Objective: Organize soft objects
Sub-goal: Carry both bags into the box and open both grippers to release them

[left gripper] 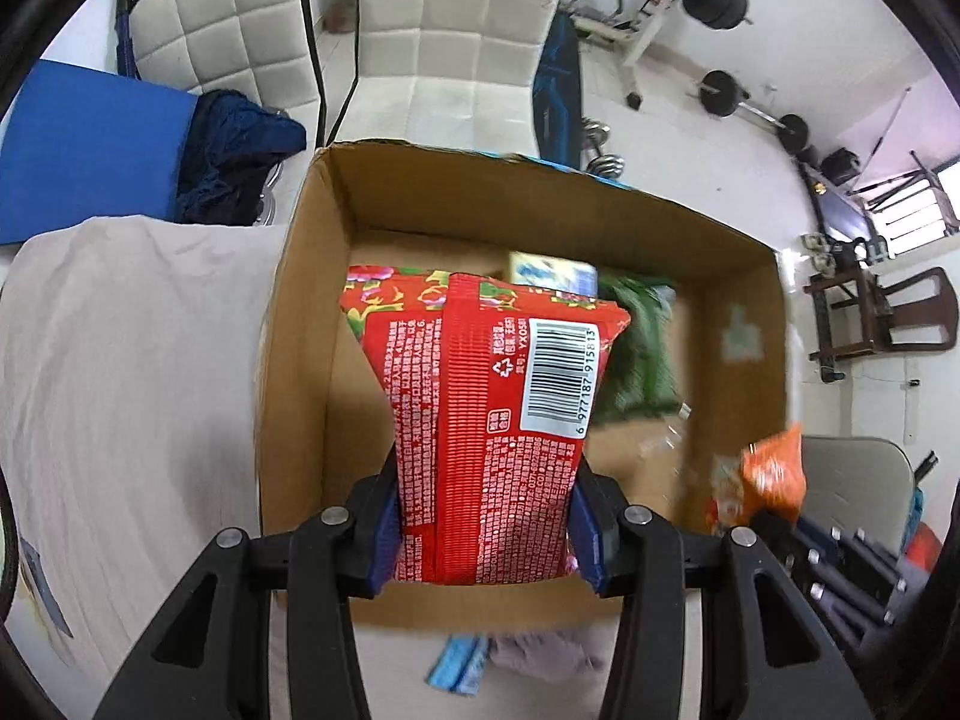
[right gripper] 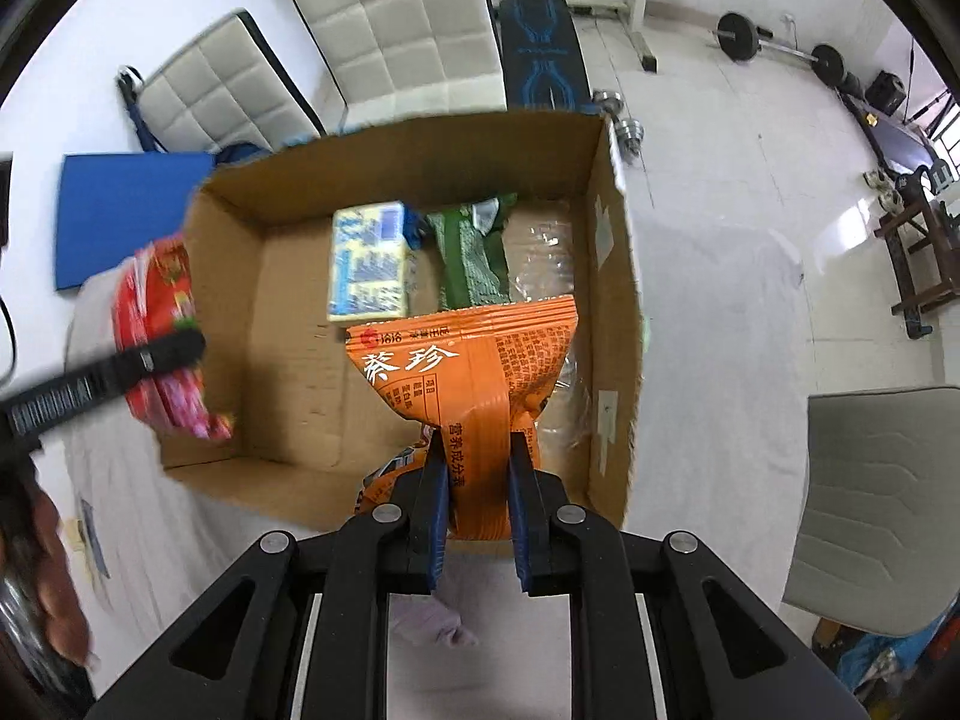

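Note:
My left gripper (left gripper: 483, 516) is shut on a red flowered packet (left gripper: 486, 408) with a barcode and holds it above the open cardboard box (left gripper: 312, 276). My right gripper (right gripper: 478, 504) is shut on an orange packet (right gripper: 474, 354) over the box's (right gripper: 606, 276) near right part. The red packet (right gripper: 159, 330) and the left gripper also show in the right wrist view, at the box's left wall. The orange packet (left gripper: 771, 471) shows blurred at the right in the left wrist view. Inside the box lie a yellow-blue pack (right gripper: 367, 264), a green packet (right gripper: 471, 252) and a clear plastic bag (right gripper: 540, 264).
The box stands on a table covered by a light cloth (left gripper: 120, 360). A lilac cloth (left gripper: 540, 654) and a blue packet (left gripper: 459, 663) lie in front of the box. White padded chairs (right gripper: 402, 24), a blue mat (right gripper: 120, 210), a grey chair (right gripper: 882, 504) and gym weights surround the table.

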Available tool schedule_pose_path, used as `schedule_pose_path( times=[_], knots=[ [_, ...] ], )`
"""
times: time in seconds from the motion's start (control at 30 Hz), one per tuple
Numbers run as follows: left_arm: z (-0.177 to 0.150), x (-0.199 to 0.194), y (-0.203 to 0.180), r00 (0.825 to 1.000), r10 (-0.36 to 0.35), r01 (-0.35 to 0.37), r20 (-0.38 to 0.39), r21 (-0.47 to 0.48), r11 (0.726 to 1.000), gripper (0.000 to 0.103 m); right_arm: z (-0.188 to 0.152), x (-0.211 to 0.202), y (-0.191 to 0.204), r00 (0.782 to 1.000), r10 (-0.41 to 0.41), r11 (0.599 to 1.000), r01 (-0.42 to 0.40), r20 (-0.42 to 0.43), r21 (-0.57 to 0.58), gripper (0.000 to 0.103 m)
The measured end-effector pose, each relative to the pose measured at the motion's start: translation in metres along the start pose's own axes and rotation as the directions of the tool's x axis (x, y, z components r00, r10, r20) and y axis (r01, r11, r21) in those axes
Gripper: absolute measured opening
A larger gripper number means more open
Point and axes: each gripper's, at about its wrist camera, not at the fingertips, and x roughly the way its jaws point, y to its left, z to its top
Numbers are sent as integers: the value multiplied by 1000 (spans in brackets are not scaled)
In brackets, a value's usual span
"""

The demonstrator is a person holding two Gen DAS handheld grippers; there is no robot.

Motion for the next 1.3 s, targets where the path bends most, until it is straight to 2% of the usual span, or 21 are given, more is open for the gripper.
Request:
schedule_pose_path(
  times=[0.27, 0.57, 0.67, 0.73, 0.77, 0.8, 1.03, 1.13, 1.2, 1.27, 1.3],
  knots=[
    [47, 63, 4, 995, 32, -31, -99, 13, 999, 44, 16, 65, -2, 996, -21, 999, 23, -90, 24, 18],
    [70, 89, 1, 990, 79, -73, -114, 55, 996, 45, 15, 101, -1, 988, -36, 999, 38, -153, 11, 18],
    [73, 96, 4, 985, 93, -88, -143, 45, 995, 45, 14, 117, 1, 979, -44, 999, 42, -197, -16, 20],
    [76, 97, 6, 983, 109, -105, -145, 34, 994, 45, 14, 120, 2, 977, -52, 999, 49, -209, -17, 28],
    [75, 96, 7, 984, 106, -103, -143, 26, 994, 45, 14, 120, 1, 978, -51, 999, 50, -202, -11, 37],
    [74, 94, 8, 985, 102, -101, -141, 15, 995, 45, 14, 120, 1, 979, -46, 999, 46, -200, -6, 41],
    [62, 73, 4, 988, 108, -105, -114, 34, 994, 46, 13, 110, 1, 981, -41, 999, 42, -191, 4, 57],
    [55, 62, 6, 990, 110, -107, -83, 38, 993, 55, 18, 97, 1, 984, -41, 999, 43, -176, 12, 66],
    [46, 51, 6, 992, 113, -110, -59, 39, 993, 68, 15, 90, 2, 987, -37, 999, 40, -158, 18, 85],
    [35, 41, 6, 992, 123, -122, -29, 43, 992, 77, 13, 83, 3, 989, -40, 999, 43, -139, 18, 87],
    [31, 37, 5, 991, 135, -134, -15, 54, 990, 85, 11, 79, 3, 991, -42, 999, 45, -126, 20, 89]
  ],
)
